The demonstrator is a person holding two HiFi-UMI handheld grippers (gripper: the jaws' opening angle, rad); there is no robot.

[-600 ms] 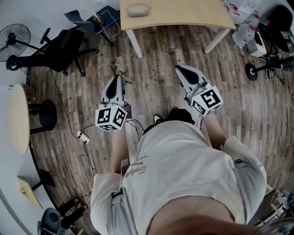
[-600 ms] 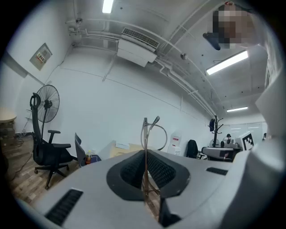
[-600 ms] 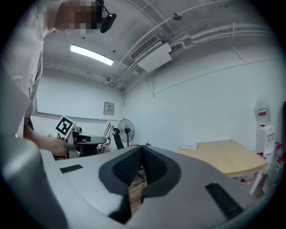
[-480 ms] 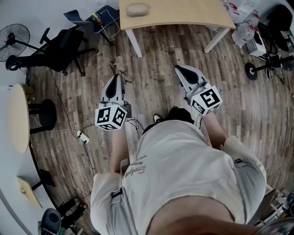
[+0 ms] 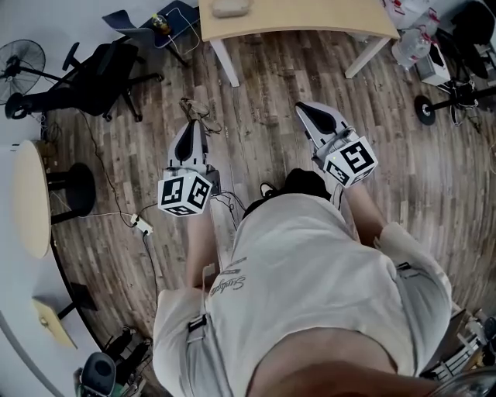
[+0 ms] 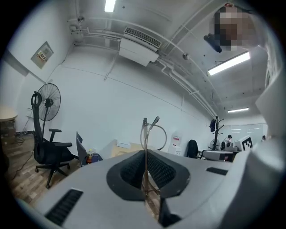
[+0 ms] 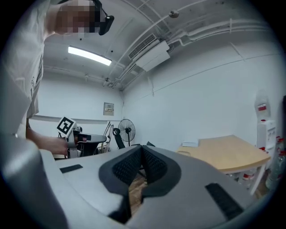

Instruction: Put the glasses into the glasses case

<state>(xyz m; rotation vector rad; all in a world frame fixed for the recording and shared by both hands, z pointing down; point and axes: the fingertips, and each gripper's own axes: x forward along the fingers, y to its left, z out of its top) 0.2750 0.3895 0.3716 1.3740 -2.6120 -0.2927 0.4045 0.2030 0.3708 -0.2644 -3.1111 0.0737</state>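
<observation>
My left gripper (image 5: 192, 126) is held level above the wooden floor and is shut on the thin-wire glasses (image 5: 198, 108). In the left gripper view the glasses (image 6: 151, 132) stand up from between the closed pads, one lens loop showing past the tips (image 6: 145, 152). The beige glasses case (image 5: 231, 7) lies on the light wooden table (image 5: 310, 15) at the far edge of the head view, well ahead of both grippers. My right gripper (image 5: 305, 110) is shut with nothing between its pads (image 7: 142, 148).
A black office chair (image 5: 93, 74) and a standing fan (image 5: 19, 62) are at the far left. A round side table (image 5: 31, 198) is at the left edge. Cables and a power strip (image 5: 139, 226) lie on the floor. Bags and bottles (image 5: 418, 46) crowd the far right.
The whole scene, grippers included, has slid slightly up in the head view; the table now sits nearer the top edge. Both grips look the same.
</observation>
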